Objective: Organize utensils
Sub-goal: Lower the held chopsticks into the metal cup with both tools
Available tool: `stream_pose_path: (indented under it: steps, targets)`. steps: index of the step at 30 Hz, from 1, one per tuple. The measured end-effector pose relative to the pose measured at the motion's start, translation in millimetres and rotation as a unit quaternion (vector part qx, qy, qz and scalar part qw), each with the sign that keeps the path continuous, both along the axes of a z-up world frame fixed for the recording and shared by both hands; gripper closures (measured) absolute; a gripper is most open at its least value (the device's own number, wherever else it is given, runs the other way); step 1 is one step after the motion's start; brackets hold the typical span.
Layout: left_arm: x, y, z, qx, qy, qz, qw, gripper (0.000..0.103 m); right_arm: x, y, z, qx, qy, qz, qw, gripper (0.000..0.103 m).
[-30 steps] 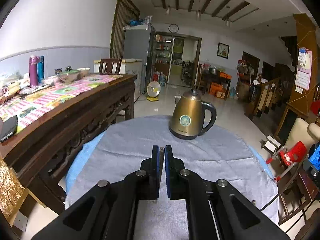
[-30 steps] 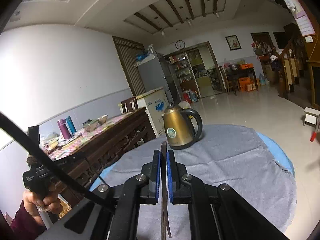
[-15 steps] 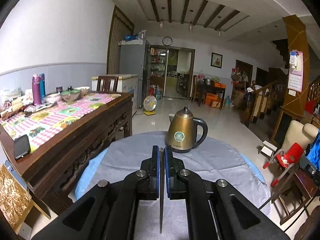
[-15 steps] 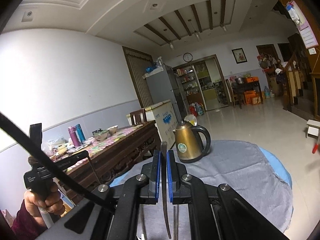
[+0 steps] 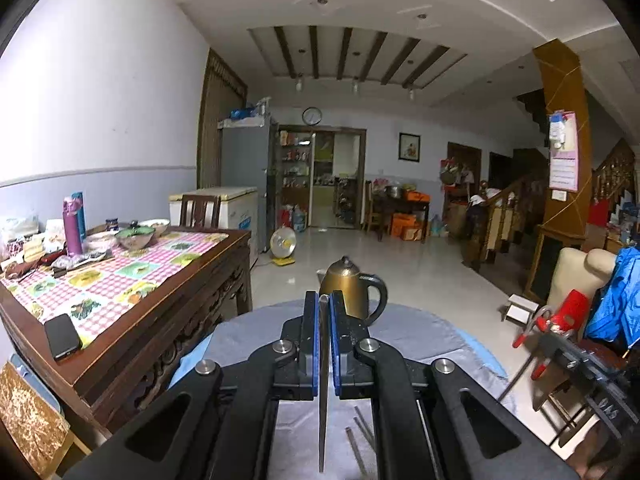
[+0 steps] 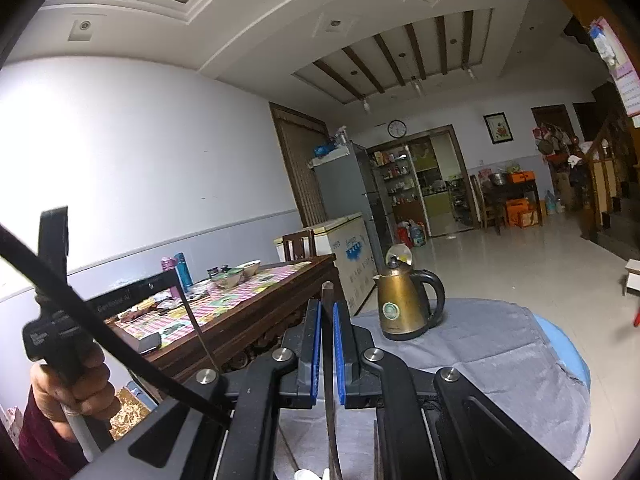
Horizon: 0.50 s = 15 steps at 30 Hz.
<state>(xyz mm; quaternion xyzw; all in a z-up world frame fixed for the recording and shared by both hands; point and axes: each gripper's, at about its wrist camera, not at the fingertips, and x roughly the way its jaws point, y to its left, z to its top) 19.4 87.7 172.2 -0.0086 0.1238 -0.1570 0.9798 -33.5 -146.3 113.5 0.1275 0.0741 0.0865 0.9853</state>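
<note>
My left gripper (image 5: pixel 324 304) is shut on a thin metal utensil (image 5: pixel 322 400) that hangs down between the blue pads, held above the round grey-clothed table (image 5: pixel 420 332). Two or three more thin utensils (image 5: pixel 360 436) lie on the cloth below it. My right gripper (image 6: pixel 327 312) is shut on another slim metal utensil (image 6: pixel 330 392), whose tip sticks up past the pads. The left gripper (image 6: pixel 188 292) with its hanging utensil also shows at the left of the right wrist view, held by a hand (image 6: pixel 72 384).
A bronze electric kettle (image 5: pixel 352 296) stands at the far side of the round table; it also shows in the right wrist view (image 6: pixel 404 304). A dark wooden table (image 5: pixel 132 300) with bowls, bottles and a phone stands close on the left. Chairs (image 5: pixel 576 280) crowd the right.
Both grippers have risen and tilted upward with their utensils. The kettle and table have dropped lower in both views; more ceiling shows.
</note>
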Motion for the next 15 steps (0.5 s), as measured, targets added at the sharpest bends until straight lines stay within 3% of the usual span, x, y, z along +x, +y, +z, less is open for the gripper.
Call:
stream_pose_path:
  steps: [15]
  targets:
    - [-31, -24, -2, 0.002, -0.003, -0.059, 0.9983, 0.098, -13, 22, -2, -0.005, -0.005, 0.019, 1.0, 0.096]
